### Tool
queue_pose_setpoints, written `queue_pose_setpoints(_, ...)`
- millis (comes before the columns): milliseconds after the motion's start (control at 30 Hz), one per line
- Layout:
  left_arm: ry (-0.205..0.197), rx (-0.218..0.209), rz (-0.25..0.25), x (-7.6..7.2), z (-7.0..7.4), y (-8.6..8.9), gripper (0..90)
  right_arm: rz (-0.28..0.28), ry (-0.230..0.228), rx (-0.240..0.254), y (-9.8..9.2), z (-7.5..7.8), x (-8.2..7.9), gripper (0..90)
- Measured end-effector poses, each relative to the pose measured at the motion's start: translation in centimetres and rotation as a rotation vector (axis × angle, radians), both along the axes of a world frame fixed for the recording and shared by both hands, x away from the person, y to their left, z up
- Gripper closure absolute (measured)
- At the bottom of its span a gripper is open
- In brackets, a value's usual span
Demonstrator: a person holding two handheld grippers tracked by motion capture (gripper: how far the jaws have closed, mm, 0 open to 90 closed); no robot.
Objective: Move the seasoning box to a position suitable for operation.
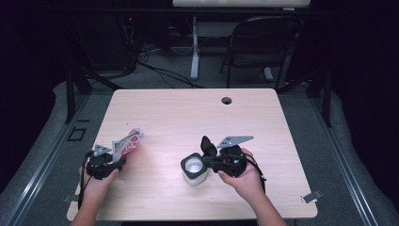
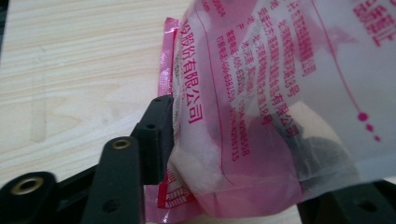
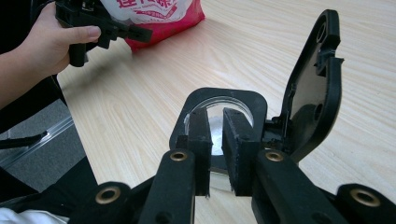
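A pink and white printed plastic bag stands tilted on the wooden table at the left. My left gripper is open, and the bag sits loosely between its jaws. One black fingertip rests at the bag's edge; the other shows dimly through the film. Near the middle stands a small white container with a black square top. Its hinged lid stands raised. My right gripper is shut on the near rim of the container. From the right gripper view, the left gripper and bag sit far left.
A round cable hole sits near the table's far edge. Behind the table are a folding chair and a desk leg with cables on the floor. A metal clip hangs at the front right corner.
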State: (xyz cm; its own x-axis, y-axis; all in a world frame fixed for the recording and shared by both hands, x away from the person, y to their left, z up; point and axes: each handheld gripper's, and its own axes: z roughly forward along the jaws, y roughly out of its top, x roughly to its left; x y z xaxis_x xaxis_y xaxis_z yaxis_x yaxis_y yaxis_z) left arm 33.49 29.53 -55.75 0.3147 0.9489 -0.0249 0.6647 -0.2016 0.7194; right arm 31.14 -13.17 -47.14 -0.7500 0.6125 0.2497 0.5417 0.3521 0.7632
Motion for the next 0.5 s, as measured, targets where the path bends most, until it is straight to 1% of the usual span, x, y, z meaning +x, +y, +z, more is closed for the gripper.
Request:
queue_pose_setpoints(33, 0.001, 0.002, -0.001, 0.0, 0.0, 0.0, 46.4, -0.002, -0.001, 0.001, 0.0, 0.0, 0.0, 81.6)
queue_pose_setpoints(133, -0.003, 0.007, 0.002, -0.1, 0.2, -0.1, 45.1, -0.002, -0.001, 0.001, 0.0, 0.0, 0.0, 81.6)
queue_pose_setpoints(167, 0.0, 0.008, -0.005, -0.2, 0.3, -0.1, 45.0, 0.0, -0.001, 0.0, -0.1, 0.0, 0.0, 81.6)
queue_pose_setpoints(233, -0.004, -0.004, 0.0, -0.3, 0.5, -0.1, 44.8, -0.004, 0.0, 0.005, -0.1, 0.0, 0.0, 81.4)
queue_pose_setpoints(333, 0.014, -0.016, -0.018, -0.5, 1.1, -0.3, 44.7, -0.006, -0.002, 0.005, -0.2, 0.1, 0.0, 81.4)
queue_pose_setpoints(367, 0.022, -0.018, -0.02, -0.6, 1.2, -0.4, 43.6, -0.004, -0.003, 0.005, -0.2, 0.1, 0.0, 81.4)
queue_pose_setpoints(400, 0.035, -0.016, -0.028, -0.6, 1.3, -0.5, 40.2, -0.005, -0.004, 0.006, -0.2, 0.2, 0.0, 81.4)
queue_pose_setpoints(500, 0.039, -0.012, -0.028, -0.9, 1.4, -0.9, 34.6, -0.009, -0.007, 0.01, -0.3, 0.2, -0.1, 81.4)
